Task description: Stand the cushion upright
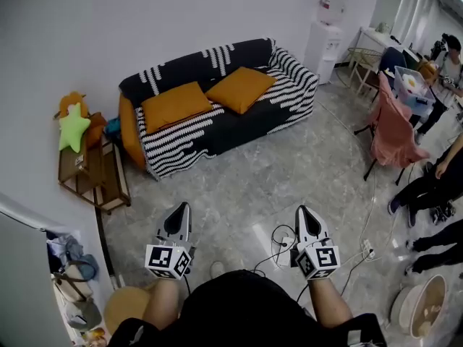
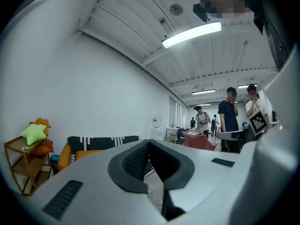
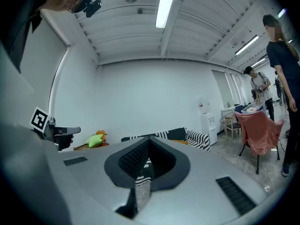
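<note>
Both left gripper (image 1: 181,210) and right gripper (image 1: 303,212) clenched, empty, well apart from sofa (image 1: 194,68).

A black sofa with white stripes (image 1: 217,132) stands against the white wall (image 1: 145,20). Two orange square cushions lie on its seat, the left cushion (image 1: 176,105) and the right cushion (image 1: 240,87), just beside each other. At the sofa's left stands a low wooden shelf (image 1: 94,176) with a green star-shaped plush toy (image 1: 73,126) on it. Near the bottom edge the left gripper (image 1: 181,208) and the right gripper (image 1: 304,212) point toward the sofa, well apart from it — both with jaws together, nothing between them.
</note>
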Demonstrator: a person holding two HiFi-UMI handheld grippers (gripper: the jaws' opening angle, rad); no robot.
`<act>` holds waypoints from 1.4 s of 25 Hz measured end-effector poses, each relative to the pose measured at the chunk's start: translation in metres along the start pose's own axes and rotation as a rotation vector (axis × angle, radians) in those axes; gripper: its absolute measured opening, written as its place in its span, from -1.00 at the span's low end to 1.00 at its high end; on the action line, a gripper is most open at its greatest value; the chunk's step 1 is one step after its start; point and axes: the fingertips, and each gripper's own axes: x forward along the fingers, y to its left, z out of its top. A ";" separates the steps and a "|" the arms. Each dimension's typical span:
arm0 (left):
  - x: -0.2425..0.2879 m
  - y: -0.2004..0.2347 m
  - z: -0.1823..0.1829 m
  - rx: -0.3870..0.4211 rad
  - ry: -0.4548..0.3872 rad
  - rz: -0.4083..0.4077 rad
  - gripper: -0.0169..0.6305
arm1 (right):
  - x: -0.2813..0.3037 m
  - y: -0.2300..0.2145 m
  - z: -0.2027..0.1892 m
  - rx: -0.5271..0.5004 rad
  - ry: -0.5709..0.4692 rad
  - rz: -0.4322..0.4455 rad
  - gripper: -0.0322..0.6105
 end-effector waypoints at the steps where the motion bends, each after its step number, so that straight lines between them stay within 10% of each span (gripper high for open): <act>1: 0.000 0.001 0.000 0.000 -0.001 0.002 -0.89 | 0.001 0.000 -0.001 -0.001 0.000 0.004 -0.81; 12: -0.003 0.040 0.003 -0.028 -0.021 0.051 -0.88 | 0.035 0.023 0.004 0.001 -0.032 0.027 -0.80; 15: -0.004 0.064 0.003 -0.065 -0.018 0.072 -0.20 | 0.052 0.040 0.004 0.003 -0.048 0.046 -0.25; 19: -0.008 0.104 0.008 -0.041 -0.020 0.120 -0.03 | 0.082 0.070 0.004 -0.008 -0.053 0.054 -0.02; 35: -0.014 0.201 0.004 -0.077 -0.005 0.184 0.11 | 0.178 0.136 0.002 0.009 -0.020 0.136 -0.04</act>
